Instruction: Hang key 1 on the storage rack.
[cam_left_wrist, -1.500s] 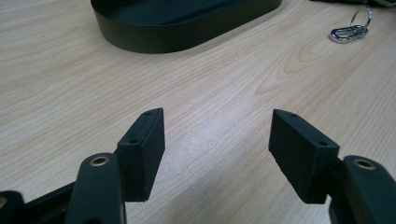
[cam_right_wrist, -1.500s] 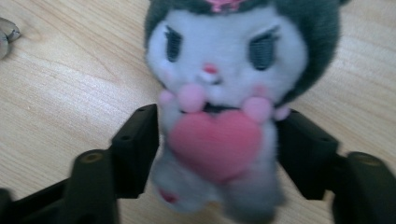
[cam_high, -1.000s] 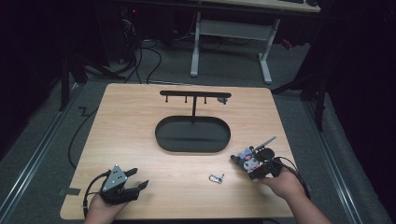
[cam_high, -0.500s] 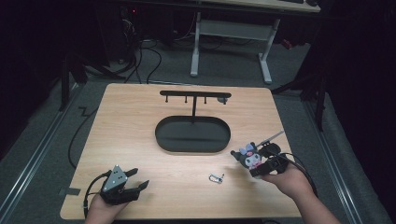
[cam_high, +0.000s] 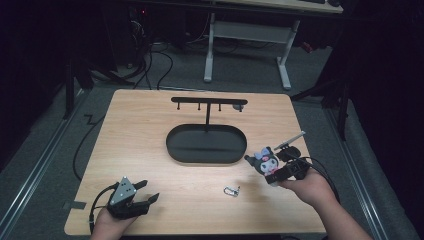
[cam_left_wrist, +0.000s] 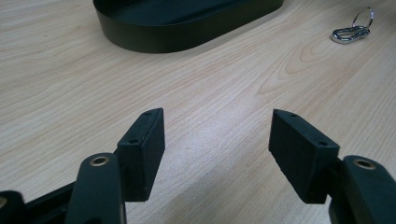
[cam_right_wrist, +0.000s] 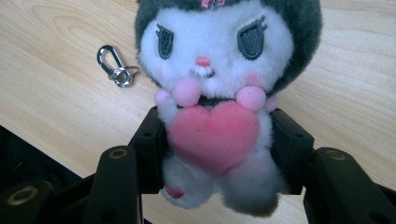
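Note:
A small plush toy (cam_right_wrist: 219, 93) with a white face, dark hood and pink heart sits between the jaws of my right gripper (cam_right_wrist: 217, 140), which is shut on its body. In the high view the plush toy (cam_high: 265, 160) hangs in my right gripper (cam_high: 272, 170) above the table's right side, just right of the black oval tray (cam_high: 206, 145). A silver clasp with a ring (cam_high: 231, 190) lies on the wood in front of the tray, also seen as the clasp (cam_right_wrist: 114, 65) below the toy. My left gripper (cam_high: 146, 192) rests open at the near left corner; its jaws (cam_left_wrist: 217, 154) hold nothing.
A black T-shaped hanger stand (cam_high: 207, 102) with small hooks rises from the tray. The tray's wall (cam_left_wrist: 187, 39) and the clasp (cam_left_wrist: 350, 31) lie ahead of the left gripper. Table edges are close to both hands; a cable (cam_high: 85, 145) hangs off the left.
My right gripper has risen with the plush toy and turned it more upright. The left gripper has stayed where it was.

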